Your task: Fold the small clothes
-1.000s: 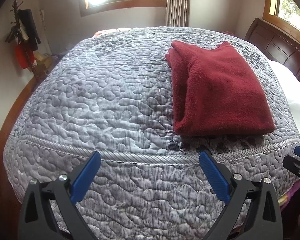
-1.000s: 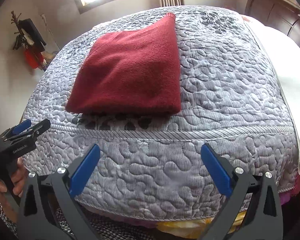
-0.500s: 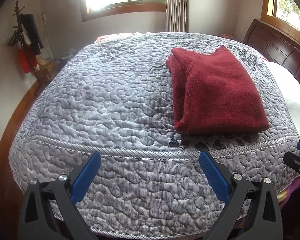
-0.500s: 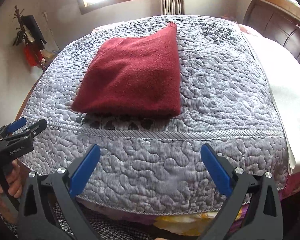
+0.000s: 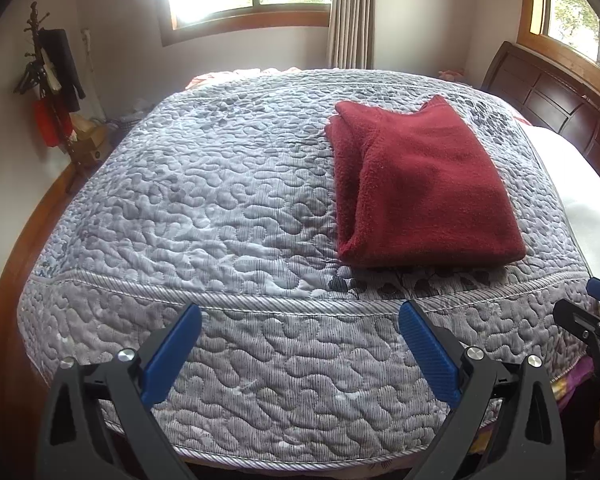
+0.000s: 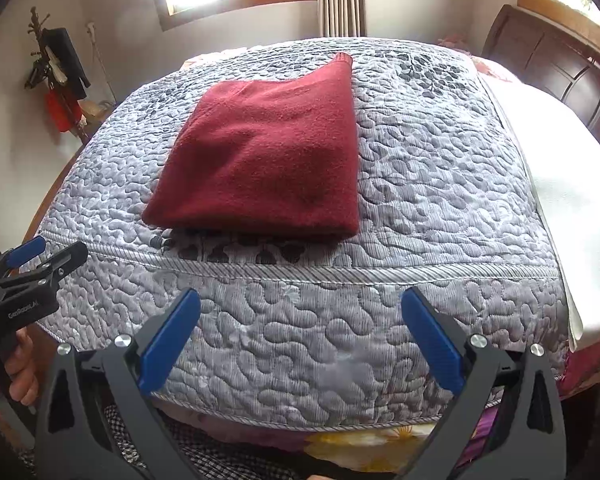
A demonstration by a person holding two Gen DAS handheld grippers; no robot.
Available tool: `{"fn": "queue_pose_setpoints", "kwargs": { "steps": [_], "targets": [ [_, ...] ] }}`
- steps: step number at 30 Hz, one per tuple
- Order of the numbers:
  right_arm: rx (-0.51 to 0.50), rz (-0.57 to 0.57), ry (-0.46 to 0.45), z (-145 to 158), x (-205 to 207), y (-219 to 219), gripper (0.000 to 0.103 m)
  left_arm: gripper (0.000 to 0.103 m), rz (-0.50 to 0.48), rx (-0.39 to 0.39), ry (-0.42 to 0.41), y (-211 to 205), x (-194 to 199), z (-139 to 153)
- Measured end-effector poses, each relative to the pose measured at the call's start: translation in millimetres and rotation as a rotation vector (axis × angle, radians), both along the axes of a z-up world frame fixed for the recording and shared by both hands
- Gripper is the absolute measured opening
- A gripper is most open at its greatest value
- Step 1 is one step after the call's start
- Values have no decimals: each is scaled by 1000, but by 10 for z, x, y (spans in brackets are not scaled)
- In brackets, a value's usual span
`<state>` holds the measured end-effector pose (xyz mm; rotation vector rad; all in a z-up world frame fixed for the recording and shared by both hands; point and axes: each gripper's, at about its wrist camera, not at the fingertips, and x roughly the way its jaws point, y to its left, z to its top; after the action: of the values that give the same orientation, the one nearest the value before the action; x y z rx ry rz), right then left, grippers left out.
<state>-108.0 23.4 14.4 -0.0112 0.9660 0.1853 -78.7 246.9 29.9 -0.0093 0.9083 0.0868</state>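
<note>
Right wrist view: the folded red garment (image 6: pixel 268 160) lies on the bed (image 6: pixel 420 184) ahead and slightly left of the right gripper (image 6: pixel 300 336), its long axis running away. Both grippers, left gripper (image 5: pixel 300 352) included, are spread wide and empty; the right looks nearer.

I am looking along my left gripper (image 5: pixel 300 332): black angular arms, ribbed blue pads (image 5: pixel 430 350) and round silver screws near each pad. My right gripper (image 6: pixel 300 320) is showing the same build. To the left of it, the other gripper's black body is carrying white "GenRobot.AI" lettering (image 6: pixel 23 305), with a hand (image 6: pixel 18 368) around its handle.
</note>
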Motion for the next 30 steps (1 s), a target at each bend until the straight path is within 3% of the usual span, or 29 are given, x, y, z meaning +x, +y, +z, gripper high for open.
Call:
{"fn": "queue_pose_setpoints", "kwargs": {
  "steps": [25, 30],
  "targets": [
    [-16, 21, 1, -61, 30, 84, 100, 99, 2, 14, 12, -4, 3, -46],
    [23, 17, 27, -88, 61, 61, 100, 99, 5, 17, 15, 3, 12, -61]
  ]
}}
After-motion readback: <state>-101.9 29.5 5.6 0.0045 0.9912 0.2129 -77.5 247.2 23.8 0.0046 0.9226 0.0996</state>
